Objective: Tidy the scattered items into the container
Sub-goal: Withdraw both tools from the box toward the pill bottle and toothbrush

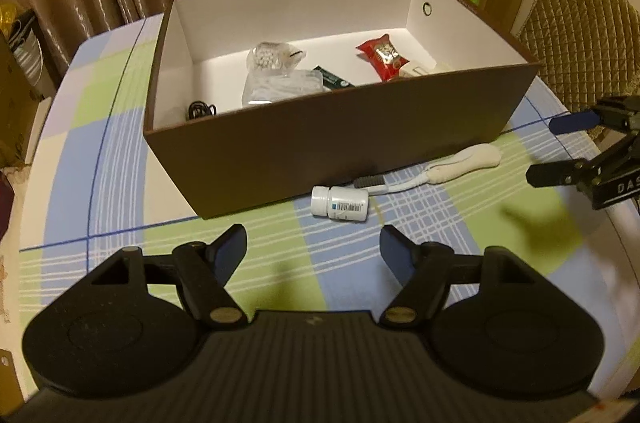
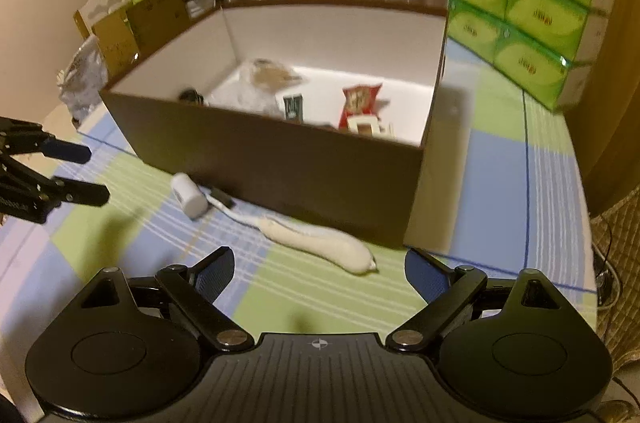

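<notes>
The left claw [image 1: 313,243] stands wide and empty above the checked green-and-blue tabletop [image 1: 120,151]; just ahead of its fingertips lies a small white plastic pill bottle [image 1: 340,203] on its side, touching a white toothbrush with a grey head [image 1: 374,184]. The right claw [image 2: 319,269], also wide and empty, has a cream-coloured soft pouch [image 2: 320,243] just ahead of it. Beyond both sits the brown open cardboard box with white lining [image 1: 340,139], holding a red snack packet [image 1: 382,57] and clear bags.
</notes>
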Demonstrator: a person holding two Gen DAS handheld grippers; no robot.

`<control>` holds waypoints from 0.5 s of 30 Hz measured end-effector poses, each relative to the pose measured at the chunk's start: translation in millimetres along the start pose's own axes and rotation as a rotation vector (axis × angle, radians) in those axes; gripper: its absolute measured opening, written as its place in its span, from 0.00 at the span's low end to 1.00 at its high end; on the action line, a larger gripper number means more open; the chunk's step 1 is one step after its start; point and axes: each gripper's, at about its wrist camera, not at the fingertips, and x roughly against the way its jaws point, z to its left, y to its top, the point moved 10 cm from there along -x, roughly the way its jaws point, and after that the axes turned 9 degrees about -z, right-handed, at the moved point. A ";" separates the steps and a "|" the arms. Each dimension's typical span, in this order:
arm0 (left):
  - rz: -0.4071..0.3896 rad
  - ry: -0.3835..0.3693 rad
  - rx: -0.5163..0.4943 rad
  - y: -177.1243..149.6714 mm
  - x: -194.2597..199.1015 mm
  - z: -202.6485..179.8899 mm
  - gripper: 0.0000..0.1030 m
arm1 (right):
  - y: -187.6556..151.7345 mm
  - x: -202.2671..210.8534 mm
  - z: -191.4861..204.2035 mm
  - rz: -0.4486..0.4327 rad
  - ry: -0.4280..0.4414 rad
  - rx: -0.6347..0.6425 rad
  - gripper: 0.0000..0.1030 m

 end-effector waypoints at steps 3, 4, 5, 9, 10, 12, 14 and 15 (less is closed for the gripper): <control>0.009 -0.001 -0.010 -4.9 -9.8 1.3 0.64 | -9.4 -8.2 -5.3 0.025 -0.004 0.004 0.77; 0.010 -0.004 -0.018 -6.5 -13.5 0.2 0.64 | -12.3 -10.6 -7.6 0.032 -0.007 0.001 0.76; 0.010 -0.012 -0.025 -7.8 -16.6 -2.0 0.64 | -14.5 -12.6 -9.8 0.038 -0.008 -0.003 0.76; 0.012 -0.048 -0.051 -12.9 -31.3 -14.3 0.64 | -18.8 -16.5 -15.3 0.049 -0.013 -0.026 0.76; 0.014 -0.057 -0.056 -14.3 -36.2 -17.5 0.64 | -20.0 -17.5 -17.1 0.052 -0.015 -0.031 0.76; 0.021 -0.061 -0.065 -16.2 -45.1 -21.2 0.64 | -21.8 -18.9 -20.7 0.059 -0.018 -0.040 0.76; 0.024 -0.063 -0.069 -17.0 -52.9 -22.5 0.64 | -23.6 -19.9 -24.7 0.066 -0.023 -0.045 0.76; 0.025 -0.065 -0.066 -16.9 -55.8 -22.4 0.64 | -24.1 -20.1 -26.5 0.068 -0.023 -0.046 0.76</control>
